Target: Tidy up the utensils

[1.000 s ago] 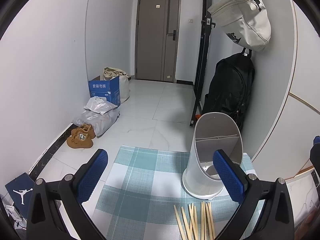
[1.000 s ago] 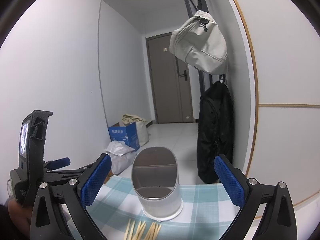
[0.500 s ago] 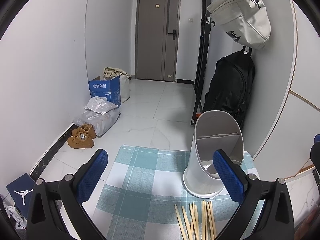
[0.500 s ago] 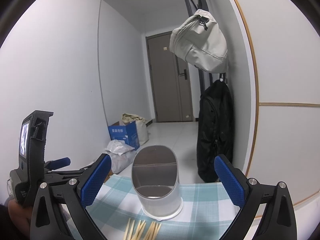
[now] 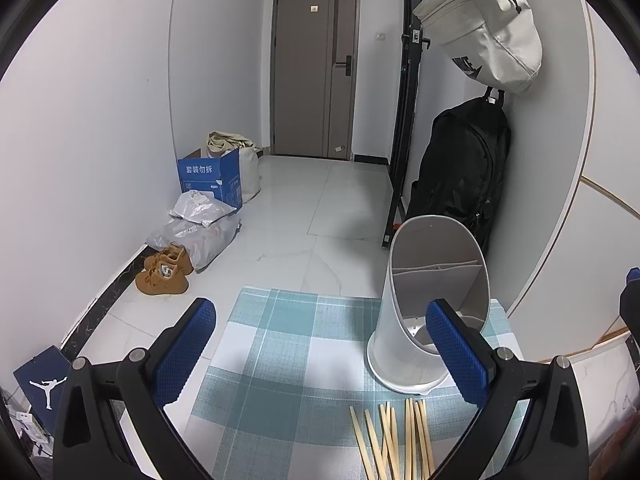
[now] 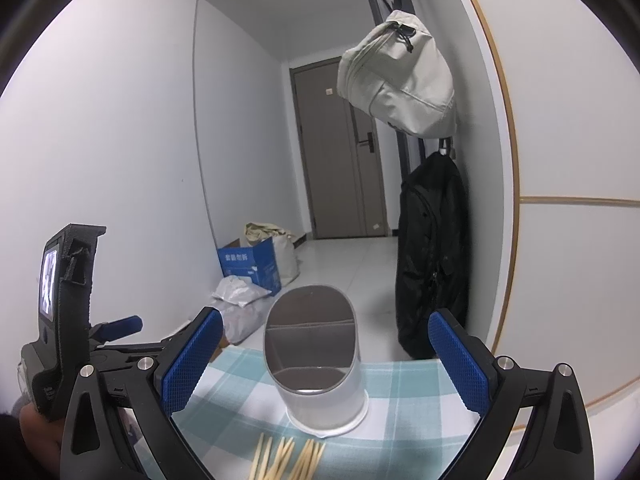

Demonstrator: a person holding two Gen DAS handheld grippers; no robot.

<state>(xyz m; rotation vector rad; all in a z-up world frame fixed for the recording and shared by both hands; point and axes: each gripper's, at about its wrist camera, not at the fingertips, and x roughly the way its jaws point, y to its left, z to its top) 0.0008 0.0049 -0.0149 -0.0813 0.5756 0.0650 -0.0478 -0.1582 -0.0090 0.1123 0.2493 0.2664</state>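
Observation:
A white utensil holder (image 5: pixel 424 320) with inner dividers stands upright on a teal checked cloth (image 5: pixel 288 344); it also shows in the right wrist view (image 6: pixel 316 368). Several bamboo chopsticks (image 5: pixel 396 436) lie flat on the cloth just in front of the holder, also at the bottom of the right wrist view (image 6: pixel 288 456). My left gripper (image 5: pixel 320 352) is open and empty, above the cloth left of the holder. My right gripper (image 6: pixel 324 356) is open and empty, facing the holder. The left gripper's body (image 6: pixel 68 320) shows at the left of the right wrist view.
The cloth covers a small table with its far edge (image 5: pixel 304 294) over a white tiled floor. A black backpack (image 5: pixel 460 176) and a beige bag (image 5: pixel 488 28) hang on the right wall. A blue box (image 5: pixel 210 180), plastic bags and brown shoes (image 5: pixel 164 272) line the left wall.
Both views have shifted only slightly; the holder and chopsticks sit a little higher in the frames. Both grippers stay open and empty.

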